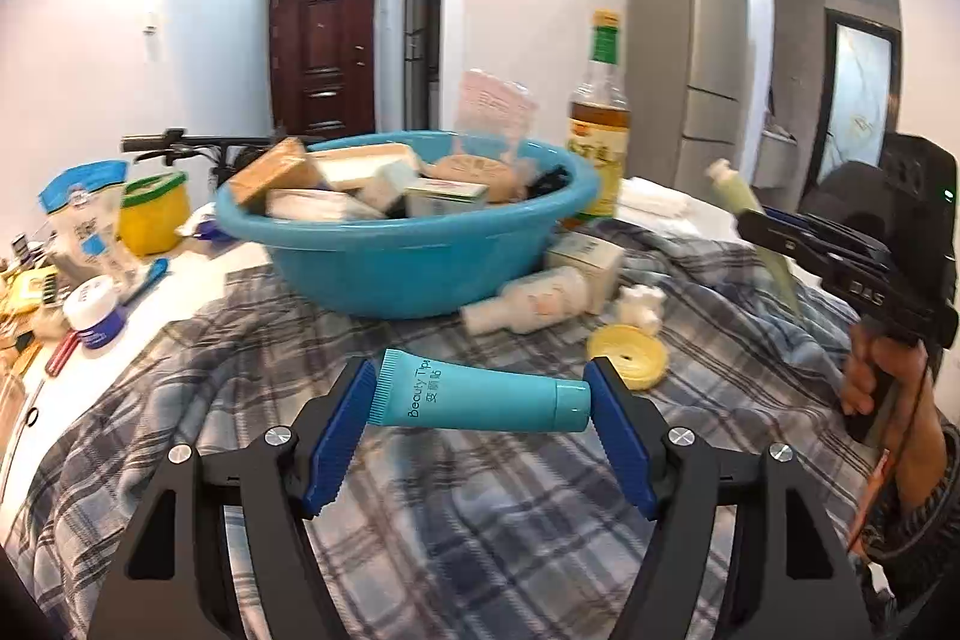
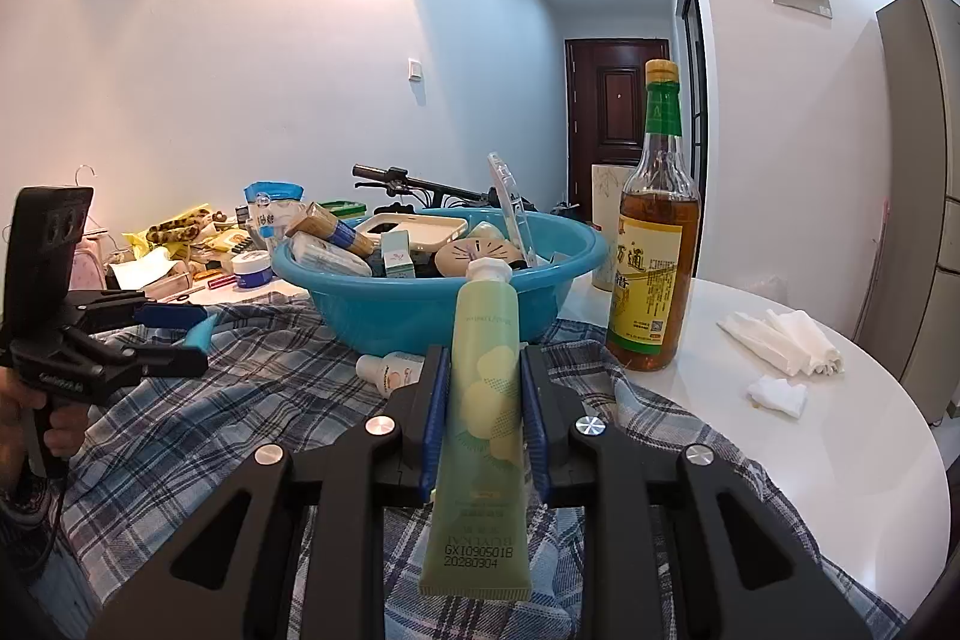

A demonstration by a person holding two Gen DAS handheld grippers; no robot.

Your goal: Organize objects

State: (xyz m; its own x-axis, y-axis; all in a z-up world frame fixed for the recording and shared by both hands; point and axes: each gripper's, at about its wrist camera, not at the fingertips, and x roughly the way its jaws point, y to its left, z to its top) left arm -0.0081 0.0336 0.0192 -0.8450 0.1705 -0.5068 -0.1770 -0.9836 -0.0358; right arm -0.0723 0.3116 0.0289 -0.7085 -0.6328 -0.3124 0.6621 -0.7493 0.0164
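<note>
A teal tube (image 1: 480,397) lies crosswise between the blue pads of my left gripper (image 1: 480,379), crimped end at the left pad and cap at the right pad. It is held above the plaid cloth (image 1: 228,376), in front of the blue basin (image 1: 390,244). My right gripper (image 2: 485,364) is shut on a pale green tube (image 2: 480,400) that stands cap up. The basin (image 2: 420,310) is just behind it and holds several boxes and soaps. The left wrist view shows the right gripper (image 1: 780,235) at the right edge with the green tube (image 1: 741,199).
A tall oil bottle (image 2: 654,244) stands right of the basin. A small white bottle (image 1: 534,304), a box (image 1: 591,259) and a yellow lid (image 1: 627,355) lie on the cloth by the basin. Crumpled tissues (image 2: 780,334) lie on the white table. A blue jar (image 1: 96,310) and clutter sit left.
</note>
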